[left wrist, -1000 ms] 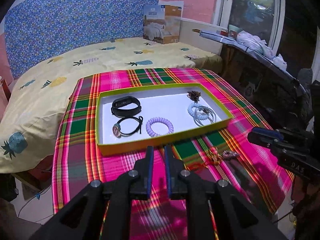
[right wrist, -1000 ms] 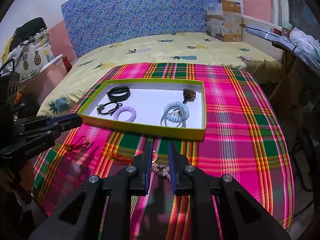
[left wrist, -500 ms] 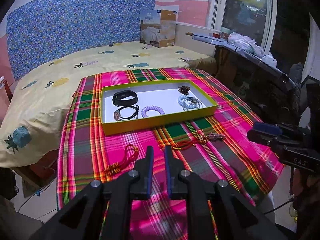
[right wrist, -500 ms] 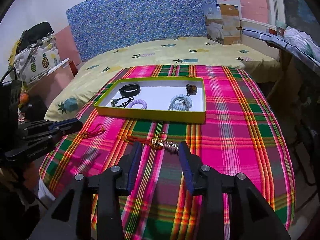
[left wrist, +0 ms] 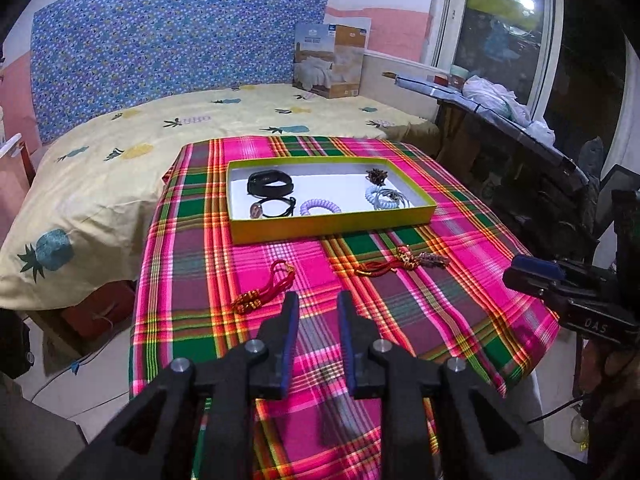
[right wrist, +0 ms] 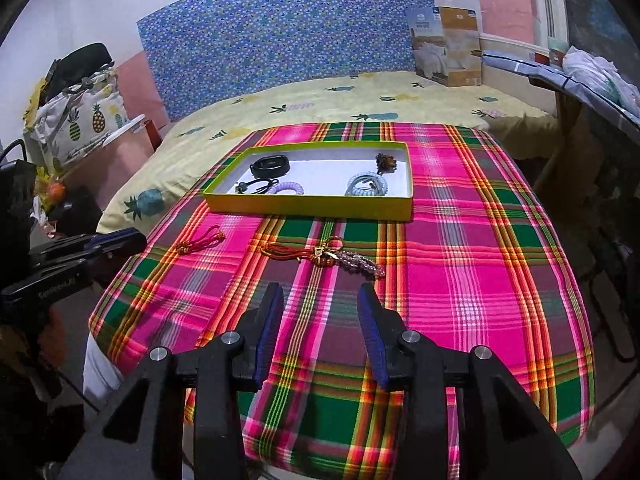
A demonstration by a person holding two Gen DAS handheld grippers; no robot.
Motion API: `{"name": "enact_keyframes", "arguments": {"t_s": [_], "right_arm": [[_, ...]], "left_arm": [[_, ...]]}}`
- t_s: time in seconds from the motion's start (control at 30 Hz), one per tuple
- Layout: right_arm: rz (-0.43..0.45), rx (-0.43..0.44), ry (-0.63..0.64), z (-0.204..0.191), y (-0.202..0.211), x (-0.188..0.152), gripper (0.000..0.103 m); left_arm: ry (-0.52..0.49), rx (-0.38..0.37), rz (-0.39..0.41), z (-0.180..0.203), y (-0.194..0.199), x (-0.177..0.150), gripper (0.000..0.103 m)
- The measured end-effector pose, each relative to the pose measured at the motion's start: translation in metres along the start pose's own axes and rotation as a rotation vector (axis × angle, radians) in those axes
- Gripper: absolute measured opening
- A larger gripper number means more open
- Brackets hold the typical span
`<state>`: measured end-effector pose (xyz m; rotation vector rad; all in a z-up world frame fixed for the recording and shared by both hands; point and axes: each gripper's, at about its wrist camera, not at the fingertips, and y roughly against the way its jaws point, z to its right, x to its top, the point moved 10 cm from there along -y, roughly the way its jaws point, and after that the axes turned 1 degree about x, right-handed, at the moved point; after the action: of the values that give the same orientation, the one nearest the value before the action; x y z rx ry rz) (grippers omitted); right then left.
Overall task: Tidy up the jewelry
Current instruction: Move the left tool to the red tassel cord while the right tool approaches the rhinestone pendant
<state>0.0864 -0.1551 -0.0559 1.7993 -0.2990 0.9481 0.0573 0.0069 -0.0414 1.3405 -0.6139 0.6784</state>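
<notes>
The left gripper (left wrist: 318, 300) is hovering over the plaid cloth (left wrist: 440, 312) with a narrow gap between its fingers, holding nothing. The right gripper (right wrist: 320, 294) is standing wider open, also empty. Beyond them a red cord bracelet (left wrist: 266, 286) and a tasselled charm (right wrist: 332, 256) are lying loose on the cloth. Farther away, the green tray (right wrist: 312, 206) is holding a black band (left wrist: 269, 182) and coiled ties (left wrist: 320, 206).

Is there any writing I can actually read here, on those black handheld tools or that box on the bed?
"DAS": white letters on the side of the right gripper, seen from the left camera; it may be only part of a longer word.
Light lettering on the side of the left gripper, seen from the right camera: too blurred to read.
Printing on the bedding box at the head of the bed: too small to read.
</notes>
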Motion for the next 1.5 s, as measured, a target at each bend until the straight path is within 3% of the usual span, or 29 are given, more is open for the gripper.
{"name": "enact_keyframes", "arguments": {"t_s": [0.57, 0.73, 1.0, 1.5], "right_arm": [[-0.033, 0.018, 0.016, 0.003, -0.024, -0.001, 0.039], [-0.046, 0.014, 0.019, 0.01, -0.036, 0.001, 0.039], [-0.068, 0.011, 0.015, 0.02, -0.054, 0.005, 0.039], [-0.076, 0.058, 0.074, 0.0, -0.075, 0.012, 0.039]], "left_arm": [[-0.026, -0.008, -0.041, -0.003, -0.024, -0.002, 0.021], [-0.027, 0.005, -0.055, -0.012, -0.036, 0.0, 0.033], [-0.035, 0.018, -0.077, -0.02, -0.053, 0.0, 0.033], [-0.048, 0.02, -0.103, -0.033, -0.075, -0.001, 0.034]]}}
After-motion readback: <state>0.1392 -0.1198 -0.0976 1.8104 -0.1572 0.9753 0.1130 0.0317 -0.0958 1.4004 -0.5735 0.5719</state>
